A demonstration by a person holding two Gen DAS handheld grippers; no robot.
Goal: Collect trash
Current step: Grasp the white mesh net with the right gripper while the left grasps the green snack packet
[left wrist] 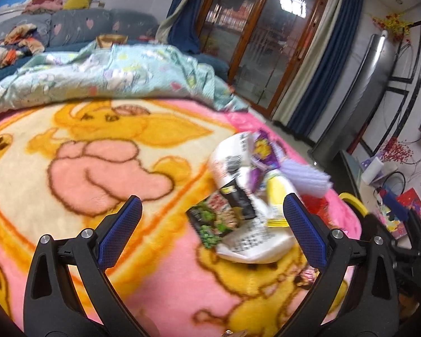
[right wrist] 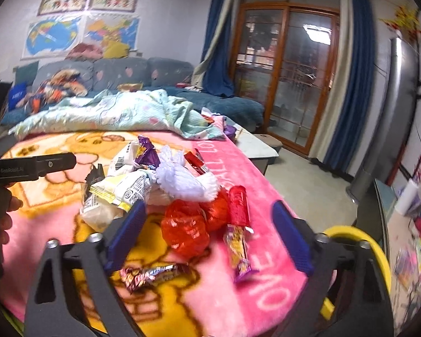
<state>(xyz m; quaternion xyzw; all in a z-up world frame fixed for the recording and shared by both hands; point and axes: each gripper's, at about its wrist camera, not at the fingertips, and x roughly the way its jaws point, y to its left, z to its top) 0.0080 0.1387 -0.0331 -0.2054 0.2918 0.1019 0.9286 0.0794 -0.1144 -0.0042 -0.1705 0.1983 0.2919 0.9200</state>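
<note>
A heap of trash lies on a pink and yellow cartoon blanket. In the left wrist view my left gripper is open and empty, just short of white wrappers, a purple wrapper and a dark green packet. In the right wrist view my right gripper is open over crumpled red wrappers. A white foam net, a yellow-white packet, a purple candy wrapper and a shiny wrapper lie around. The left gripper's body shows at the left.
A light blue quilt is bunched at the blanket's far side, with a blue sofa behind. A yellow-rimmed bin sits off the blanket's right edge. A glass door, curtains and a cluttered low stand are at the right.
</note>
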